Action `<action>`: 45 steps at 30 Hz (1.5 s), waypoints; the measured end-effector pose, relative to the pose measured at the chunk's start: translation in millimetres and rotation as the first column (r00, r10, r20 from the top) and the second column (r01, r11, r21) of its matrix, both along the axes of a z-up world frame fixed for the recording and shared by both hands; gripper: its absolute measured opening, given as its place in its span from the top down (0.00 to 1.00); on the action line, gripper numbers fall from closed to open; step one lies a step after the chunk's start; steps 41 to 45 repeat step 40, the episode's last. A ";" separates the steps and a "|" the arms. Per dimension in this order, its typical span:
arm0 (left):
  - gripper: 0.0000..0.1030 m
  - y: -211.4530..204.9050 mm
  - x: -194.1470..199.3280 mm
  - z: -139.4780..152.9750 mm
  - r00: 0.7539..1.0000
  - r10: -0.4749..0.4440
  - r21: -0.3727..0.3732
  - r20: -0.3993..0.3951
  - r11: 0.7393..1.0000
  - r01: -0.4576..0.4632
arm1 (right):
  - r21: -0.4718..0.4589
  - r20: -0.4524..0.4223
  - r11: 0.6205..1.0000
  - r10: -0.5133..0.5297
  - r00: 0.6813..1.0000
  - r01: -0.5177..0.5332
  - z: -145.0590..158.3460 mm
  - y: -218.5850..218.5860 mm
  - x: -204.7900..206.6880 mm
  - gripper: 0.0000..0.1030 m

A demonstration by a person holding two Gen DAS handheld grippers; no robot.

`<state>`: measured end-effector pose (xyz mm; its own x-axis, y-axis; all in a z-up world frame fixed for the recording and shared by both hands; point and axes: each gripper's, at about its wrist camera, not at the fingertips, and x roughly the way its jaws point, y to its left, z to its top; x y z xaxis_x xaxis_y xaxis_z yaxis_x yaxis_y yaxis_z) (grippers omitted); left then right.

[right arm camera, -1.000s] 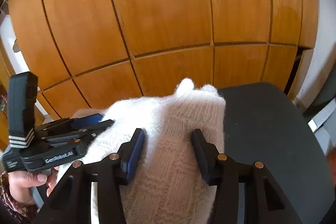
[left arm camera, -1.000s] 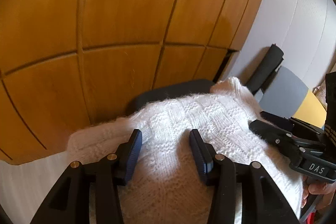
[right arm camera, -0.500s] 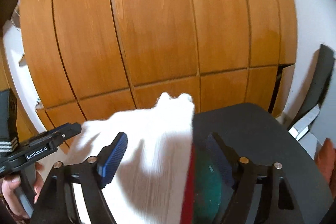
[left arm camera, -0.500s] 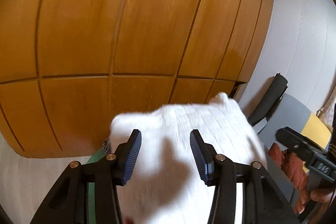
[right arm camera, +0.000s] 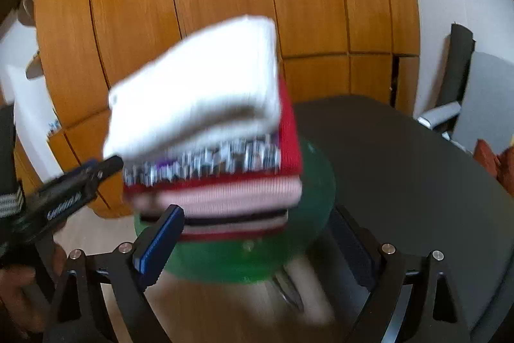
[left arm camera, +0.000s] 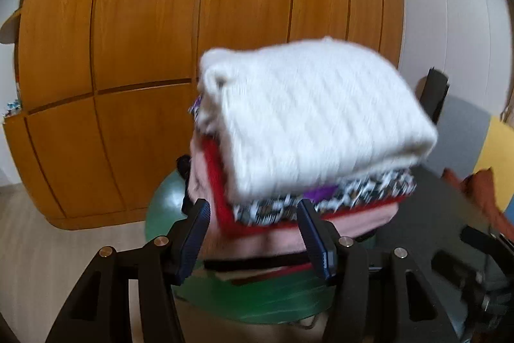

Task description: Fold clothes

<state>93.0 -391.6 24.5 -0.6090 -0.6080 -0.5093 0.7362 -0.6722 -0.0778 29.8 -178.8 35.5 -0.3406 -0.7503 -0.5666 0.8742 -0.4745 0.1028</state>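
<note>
Both grippers are pulling back from the white sweater, which was between their fingers a second ago and is now sitting folded on top of a pile of clothes. That pile is resting on a round green stool beside a dark table, in front of a wooden wardrobe. The left gripper is hanging with its jaws apart and empty, straight before the pile and nearer to it. The right gripper is also gaping wide, holding nothing. The sweater looks thick, soft and cable-knitted, a rounded rectangular pad, its long side running left to right.
</note>
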 end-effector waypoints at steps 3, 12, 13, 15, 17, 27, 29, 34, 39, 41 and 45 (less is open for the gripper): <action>0.44 0.1 -7.1 -7.1 0.999 -0.036 0.042 0.022 0.998 0.035 | 0.035 -0.022 0.999 -0.018 1.000 0.019 -19.8 3.5 14.0 0.10; 0.44 11.0 -1.5 -11.5 0.998 0.013 0.054 0.059 0.998 -0.016 | 0.058 -0.049 0.998 -0.035 0.998 0.038 -37.8 3.7 34.5 0.09; 0.44 9.9 -1.3 -12.1 0.997 0.029 0.058 0.068 0.998 -0.033 | 0.062 -0.050 0.997 -0.034 0.998 0.038 -38.8 3.3 35.1 0.09; 0.44 7.4 0.0 -13.1 0.995 0.054 0.072 0.080 0.996 -0.059 | 0.071 -0.054 0.997 -0.035 0.998 0.039 -41.5 1.7 35.7 0.09; 0.44 4.7 3.3 -12.9 0.998 0.042 0.102 0.055 0.994 -0.048 | 0.075 -0.056 0.996 -0.036 0.998 0.041 -42.4 1.4 36.2 0.09; 0.44 14.5 1.0 -9.8 0.999 -0.020 0.119 0.031 0.993 0.016 | 0.087 -0.046 0.995 -0.039 0.998 0.043 -46.4 6.4 35.1 0.09; 0.44 15.8 -3.8 -14.2 0.997 -0.038 0.138 0.063 0.990 0.029 | 0.089 -0.043 0.995 -0.039 0.998 0.042 -47.1 6.6 35.3 0.09; 0.44 15.6 -5.3 -17.2 0.997 -0.014 0.141 0.081 0.990 0.002 | 0.094 -0.037 0.995 -0.037 0.999 0.040 -48.8 6.0 36.1 0.08; 0.46 17.9 -1.2 -14.6 0.996 0.009 0.106 0.090 0.994 -0.019 | 0.099 -0.031 0.994 -0.034 0.999 0.037 -50.5 5.4 36.9 0.08; 0.46 18.1 -0.3 -14.1 0.995 0.009 0.104 0.095 0.994 -0.019 | 0.100 -0.030 0.994 -0.034 0.999 0.037 -50.9 5.2 37.1 0.08; 0.46 18.1 -0.3 -14.1 0.995 0.009 0.104 0.095 0.994 -0.019 | 0.100 -0.030 0.994 -0.034 0.999 0.037 -50.9 5.2 37.1 0.08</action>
